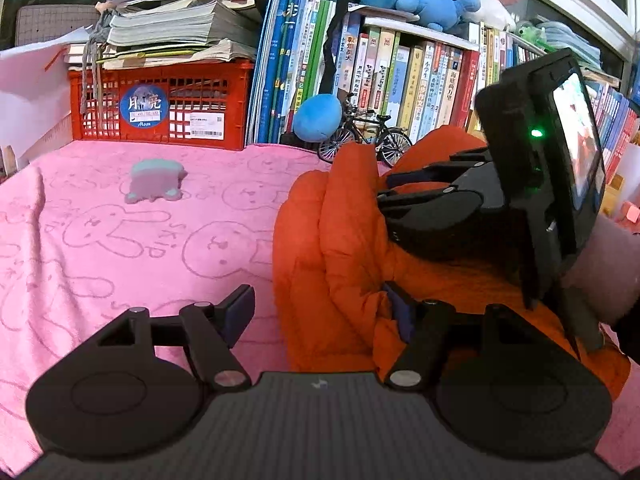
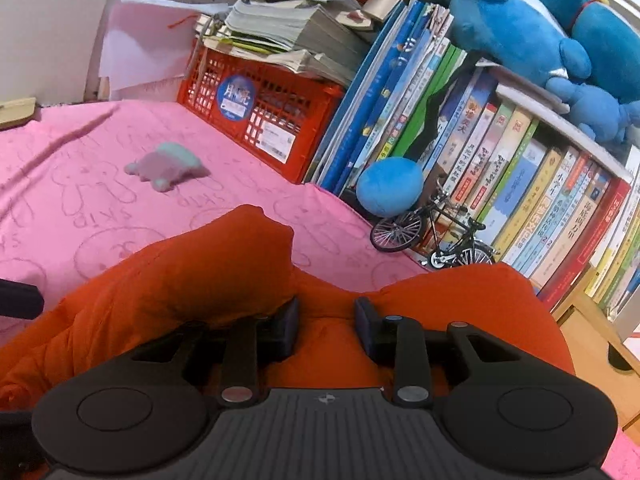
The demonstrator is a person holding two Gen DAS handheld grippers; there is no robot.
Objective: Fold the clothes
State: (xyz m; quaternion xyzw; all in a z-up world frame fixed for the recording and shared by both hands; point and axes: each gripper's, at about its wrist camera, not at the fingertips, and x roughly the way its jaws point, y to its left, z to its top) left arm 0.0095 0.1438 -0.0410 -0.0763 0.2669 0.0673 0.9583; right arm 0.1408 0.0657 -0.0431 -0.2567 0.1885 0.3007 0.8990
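An orange padded jacket (image 1: 340,240) lies bunched on the pink rabbit-print blanket (image 1: 120,240). My left gripper (image 1: 320,312) is open and stands at the jacket's near left edge: one finger (image 1: 240,308) is over bare blanket, the other finger (image 1: 400,316) is against orange fabric. The right gripper (image 1: 386,188) rests low on the jacket's far right side. In the right wrist view the right gripper (image 2: 326,320) is sunk into the jacket (image 2: 200,272). Its jaws stand narrowly apart, with fabric in the gap but no visible pinch. A puffed fold partly covers its left finger (image 2: 288,328).
A small grey and teal plush toy (image 1: 156,180) lies on the blanket further back. Behind stand a red crate (image 1: 160,104) under stacked papers, a row of books (image 1: 400,80), a toy bicycle (image 1: 364,136) and blue plush toys (image 1: 318,116). A wooden ledge (image 2: 592,336) lies right.
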